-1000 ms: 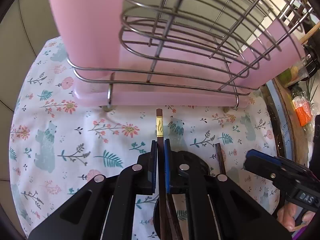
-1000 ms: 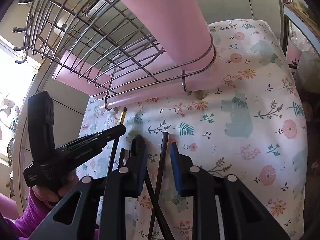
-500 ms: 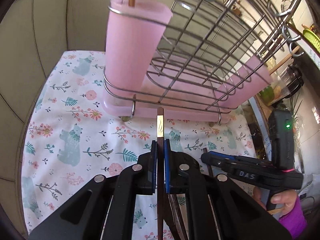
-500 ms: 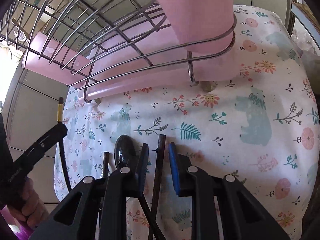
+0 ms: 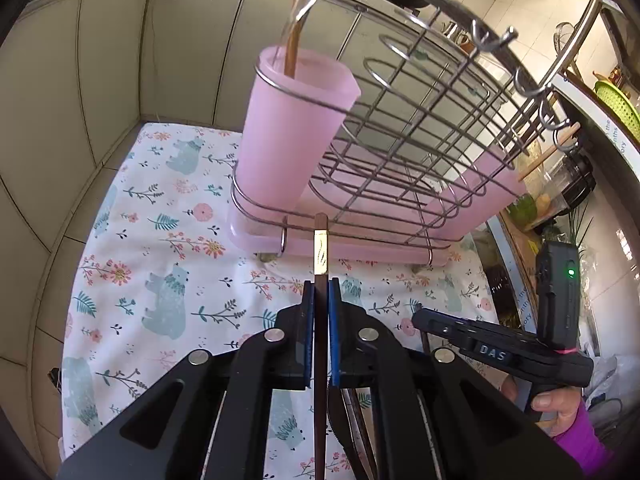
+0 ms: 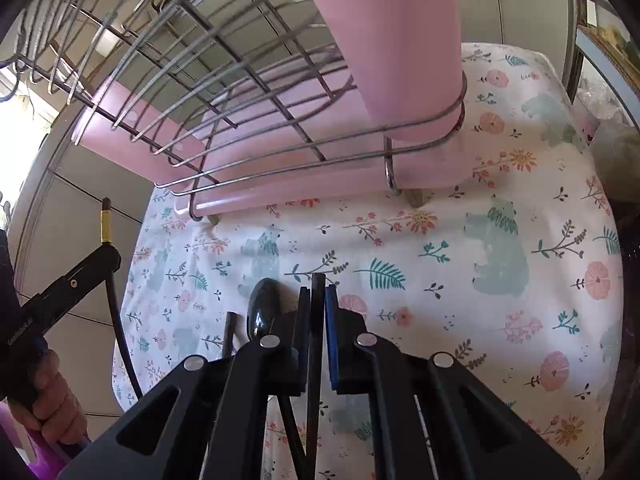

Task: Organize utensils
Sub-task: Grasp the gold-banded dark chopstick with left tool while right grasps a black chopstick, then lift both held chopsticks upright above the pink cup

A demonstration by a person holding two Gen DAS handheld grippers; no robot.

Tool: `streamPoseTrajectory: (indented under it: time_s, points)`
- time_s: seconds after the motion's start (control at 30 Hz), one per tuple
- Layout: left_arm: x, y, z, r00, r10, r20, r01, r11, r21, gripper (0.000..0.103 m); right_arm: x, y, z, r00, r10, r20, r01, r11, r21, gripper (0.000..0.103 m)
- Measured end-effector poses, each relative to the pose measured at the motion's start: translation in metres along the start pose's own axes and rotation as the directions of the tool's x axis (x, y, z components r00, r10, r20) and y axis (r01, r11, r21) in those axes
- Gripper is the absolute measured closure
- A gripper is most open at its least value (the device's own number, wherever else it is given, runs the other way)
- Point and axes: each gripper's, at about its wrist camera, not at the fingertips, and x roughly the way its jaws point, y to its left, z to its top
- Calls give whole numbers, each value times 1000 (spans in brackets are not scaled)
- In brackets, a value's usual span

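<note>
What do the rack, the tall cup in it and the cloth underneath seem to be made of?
Rack: bare metal wire, shiny with highlights, probably steel. Cup: translucent matte pink plastic, light glowing through. Cloth: printed fabric, matte, softly wrinkled.

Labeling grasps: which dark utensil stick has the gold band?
The stick clamped in the left claw, raised toward the pink cup. A gold band sits near its tip. The stick in the right claw is plain dark.
</note>
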Motion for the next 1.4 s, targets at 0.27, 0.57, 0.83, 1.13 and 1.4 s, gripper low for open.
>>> streamPoseTrajectory:
  time_s: [0.27, 0.57, 0.83, 1.13, 1.4]
  points:
    - [-24, -3, 8, 996, 8, 93, -8, 1000, 5, 97, -46, 15, -2, 986, 18, 164, -8, 998, -64, 97]
    - [-27, -2, 10, 995, 23, 99, -22, 1000, -7, 97, -77, 10, -1, 973, 46, 226, -29, 997, -74, 97]
    - [-14, 11, 10, 999, 20, 37, -18, 999, -51, 97, -82, 5, 1, 973, 55, 225, -43, 997, -58, 97]
    - [75, 40, -2, 942, -12, -336, -44, 986, -159, 79, -81, 5, 0, 973, 60, 222, -48, 997, -56, 97]
    - [92, 19, -2, 935, 107, -338, -122, 992, -22, 79, -80, 8, -1, 974, 68, 216, -55, 996, -66, 97]
